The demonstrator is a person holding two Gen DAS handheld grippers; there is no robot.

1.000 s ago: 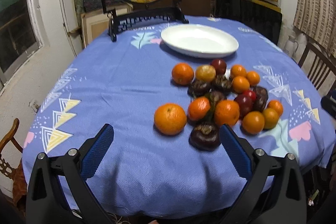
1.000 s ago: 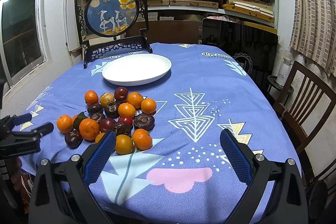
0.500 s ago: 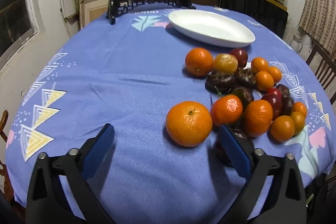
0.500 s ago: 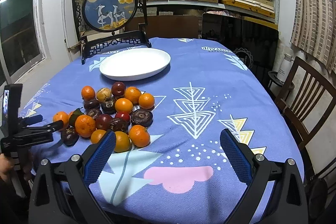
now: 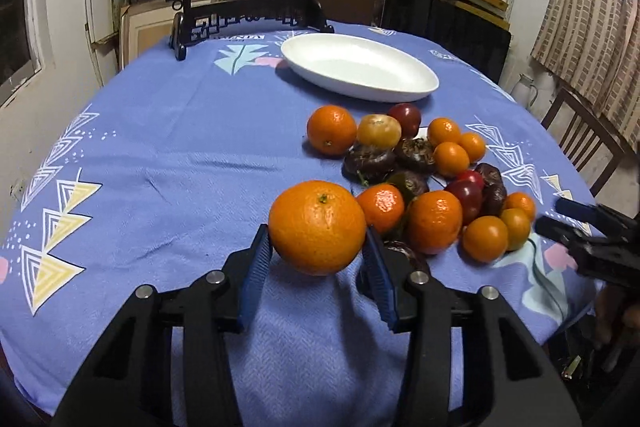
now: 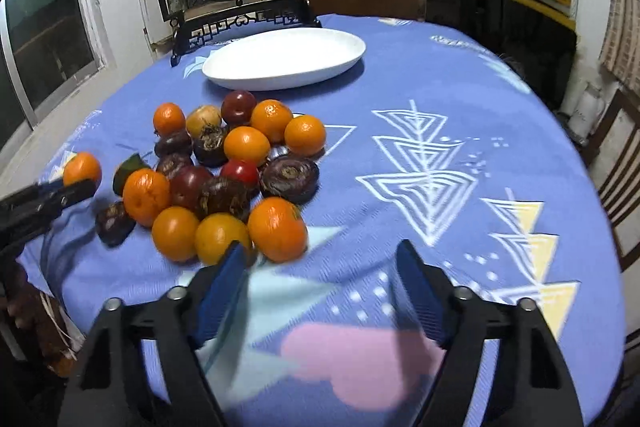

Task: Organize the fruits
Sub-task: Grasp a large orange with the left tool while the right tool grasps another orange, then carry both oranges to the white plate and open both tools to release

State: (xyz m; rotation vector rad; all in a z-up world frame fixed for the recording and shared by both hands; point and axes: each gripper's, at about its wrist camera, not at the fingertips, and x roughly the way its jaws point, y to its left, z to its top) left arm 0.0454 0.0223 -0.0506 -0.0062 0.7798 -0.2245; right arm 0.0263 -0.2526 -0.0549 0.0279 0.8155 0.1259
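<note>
Closing from wide, the left gripper point(image 5: 316, 255) now pinches the large round orange point(image 5: 317, 227), ready for the white oval plate point(image 5: 360, 67); the right gripper point(image 6: 320, 267), narrowing, holds nothing.

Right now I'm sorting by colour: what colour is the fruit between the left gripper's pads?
Orange: the large orange, clearest in the left wrist view.

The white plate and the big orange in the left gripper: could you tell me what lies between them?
In the left wrist view, bare blue tablecloth separates plate and orange; the fruit pile sits just right.
</note>
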